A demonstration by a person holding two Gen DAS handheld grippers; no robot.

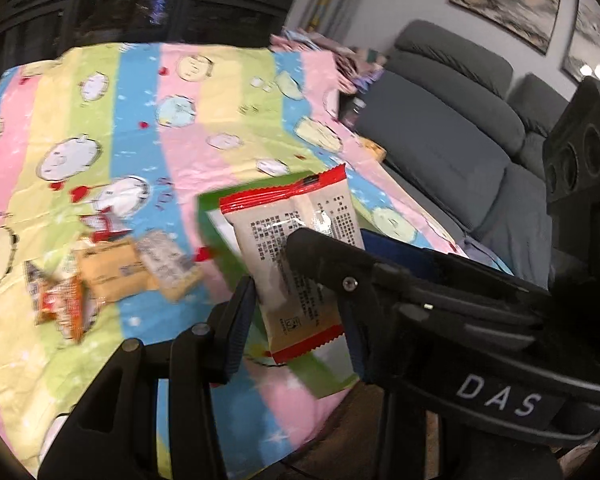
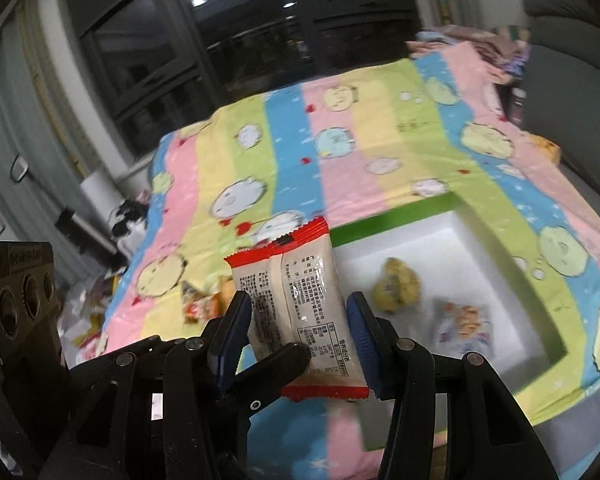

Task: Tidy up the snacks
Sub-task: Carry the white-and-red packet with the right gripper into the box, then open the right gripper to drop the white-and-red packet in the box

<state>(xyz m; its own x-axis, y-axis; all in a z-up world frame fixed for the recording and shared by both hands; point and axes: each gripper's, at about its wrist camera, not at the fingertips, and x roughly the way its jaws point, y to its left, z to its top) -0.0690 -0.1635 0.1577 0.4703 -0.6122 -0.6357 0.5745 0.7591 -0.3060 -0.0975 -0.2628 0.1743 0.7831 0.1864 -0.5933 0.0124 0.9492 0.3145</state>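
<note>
Right wrist: tongs [image 2: 300,336] clamping snack packet [image 2: 296,292].

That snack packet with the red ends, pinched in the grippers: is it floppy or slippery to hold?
The snack packet probably holds its shape: it stands upright between the right gripper pads without drooping. Its glossy film shows glare, so it may slip under a light squeeze. It looks light, likely a small biscuit or cake inside.

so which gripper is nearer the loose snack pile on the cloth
Left. The left gripper holds the snack packet beside the pile; the right gripper grips it from the far side.
</note>
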